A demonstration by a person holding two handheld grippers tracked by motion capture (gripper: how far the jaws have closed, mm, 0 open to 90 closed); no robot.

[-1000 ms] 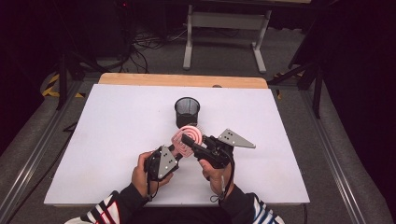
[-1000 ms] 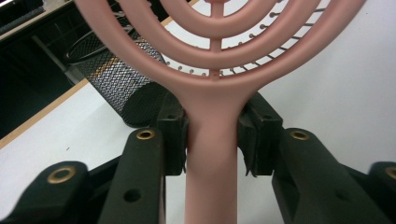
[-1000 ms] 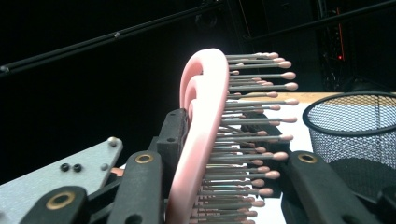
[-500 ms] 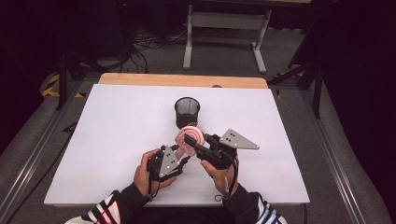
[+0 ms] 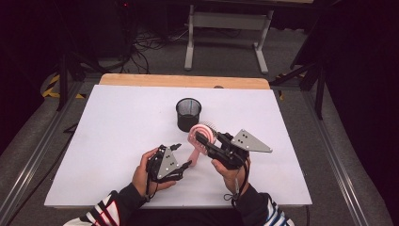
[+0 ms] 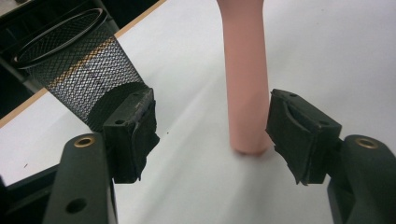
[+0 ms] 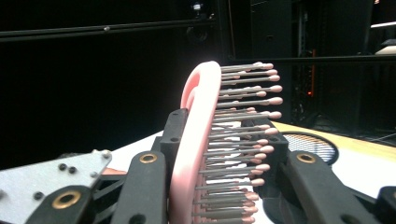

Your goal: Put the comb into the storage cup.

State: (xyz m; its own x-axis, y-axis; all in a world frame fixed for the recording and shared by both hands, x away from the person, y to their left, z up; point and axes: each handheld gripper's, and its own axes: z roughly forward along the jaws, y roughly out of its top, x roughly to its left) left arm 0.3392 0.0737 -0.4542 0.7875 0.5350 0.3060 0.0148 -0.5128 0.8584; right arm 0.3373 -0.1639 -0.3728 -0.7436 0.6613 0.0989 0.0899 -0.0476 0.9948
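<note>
Upright, the pink hairbrush [image 7: 201, 140] with metal bristles sits clamped in the right claw [image 5: 207, 141]; left claw [image 6: 212, 135] gapes wide.

Bright overhead light on white table [image 5: 108, 141] — surroundings dark; hairbrush [image 7: 201, 154] bristles blur close up, bkgd dim.

Pink hairbrush [image 5: 201, 136], black mesh cup [image 5: 188, 113]
</note>
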